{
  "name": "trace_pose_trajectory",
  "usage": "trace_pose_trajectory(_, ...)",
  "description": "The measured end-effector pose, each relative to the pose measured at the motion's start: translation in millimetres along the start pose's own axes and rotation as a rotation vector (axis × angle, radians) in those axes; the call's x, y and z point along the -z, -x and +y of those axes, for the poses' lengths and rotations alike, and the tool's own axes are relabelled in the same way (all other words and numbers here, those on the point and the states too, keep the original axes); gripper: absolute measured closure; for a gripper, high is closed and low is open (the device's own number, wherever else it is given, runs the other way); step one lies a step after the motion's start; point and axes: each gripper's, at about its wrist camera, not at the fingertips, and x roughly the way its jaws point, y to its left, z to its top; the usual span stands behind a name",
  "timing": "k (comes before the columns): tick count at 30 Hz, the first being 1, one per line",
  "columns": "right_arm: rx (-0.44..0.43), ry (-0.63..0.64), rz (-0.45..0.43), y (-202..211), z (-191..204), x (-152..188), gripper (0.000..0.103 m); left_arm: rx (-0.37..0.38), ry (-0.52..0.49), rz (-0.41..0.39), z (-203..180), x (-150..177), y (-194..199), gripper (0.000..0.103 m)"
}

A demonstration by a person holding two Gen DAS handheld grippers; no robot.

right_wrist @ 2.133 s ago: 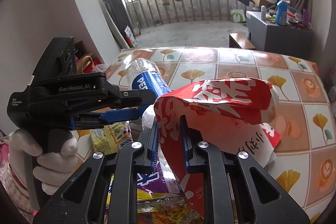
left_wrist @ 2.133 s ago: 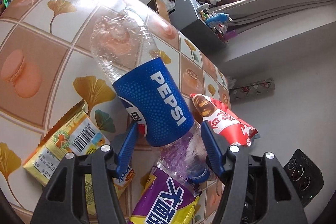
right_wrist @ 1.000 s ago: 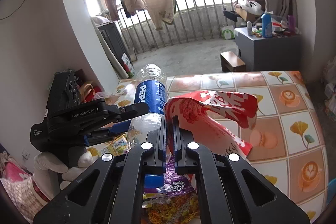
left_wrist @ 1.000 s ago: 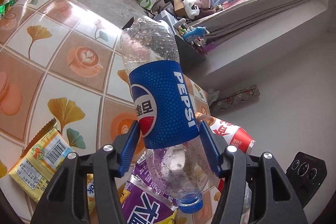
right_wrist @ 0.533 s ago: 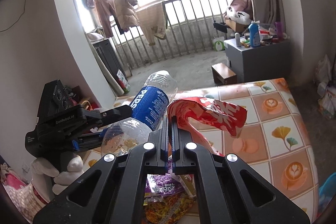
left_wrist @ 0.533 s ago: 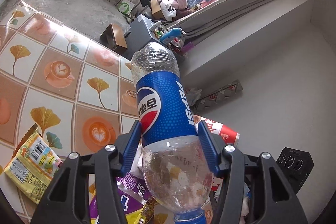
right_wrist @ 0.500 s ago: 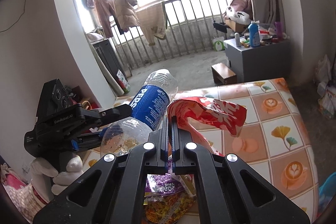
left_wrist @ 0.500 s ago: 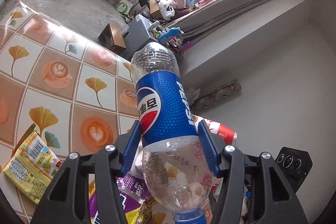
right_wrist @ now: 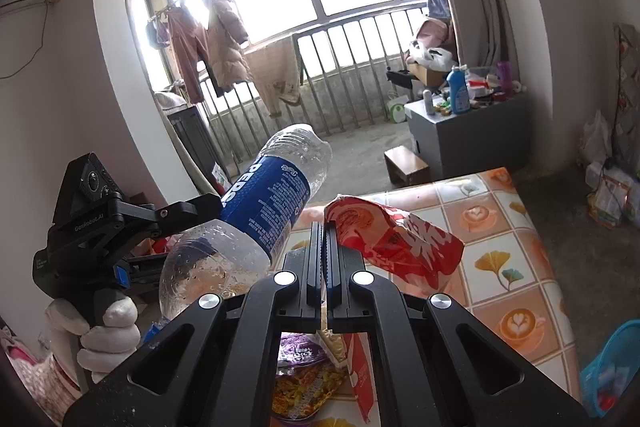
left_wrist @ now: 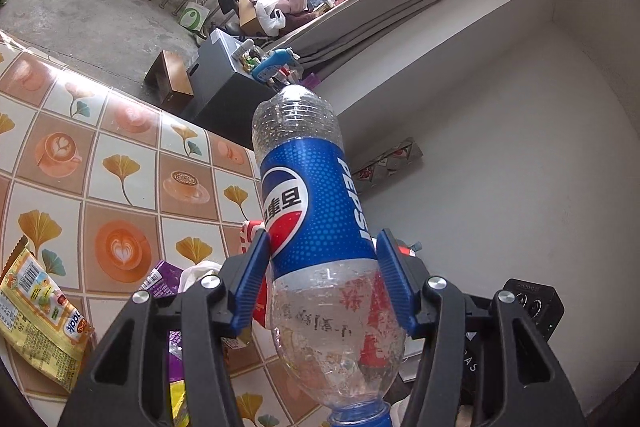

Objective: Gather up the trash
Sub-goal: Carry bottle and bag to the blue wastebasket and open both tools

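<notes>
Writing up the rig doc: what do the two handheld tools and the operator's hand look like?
Both tools are black, with angular forked arms and silver screw heads. The left tool has ribbed blue finger pads; its black handle carries white "GenRobot.AI" lettering and a small black camera block on top. The right tool has ribbed fingers that look black. The left hand wears a white glove. No cables visible.

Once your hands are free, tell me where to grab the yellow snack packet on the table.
Pinch the yellow snack packet by its jagged torn top edge, coming from the open table side: it lies flat, and that raised corner looks easiest to pinch.
</notes>
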Motion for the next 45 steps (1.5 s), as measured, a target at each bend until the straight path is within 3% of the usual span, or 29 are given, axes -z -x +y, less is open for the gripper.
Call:
trace_pose_trajectory(7,0.020,-0.059,-0.088,36.4,-24.4,1.8,0.103,0.060,-0.053,0.036,-38.1,3.8,-11.6,0.050)
trace_pose_trajectory(17,0.077,-0.154,-0.174,82.4,-72.3,7.0,0.103,0.115,-0.106,0.131,-91.1,25.1,-62.2,0.050)
trace_pose_trajectory(34,0.214,-0.308,-0.225,132.9,-157.4,32.2,0.103,0.152,-0.195,0.342,-163.2,80.3,-191.7,0.052)
trace_pose_trajectory(45,0.361,-0.420,-0.216,163.2,-218.6,58.2,0.103,0.159,-0.244,0.510,-186.6,134.8,-288.5,0.052)
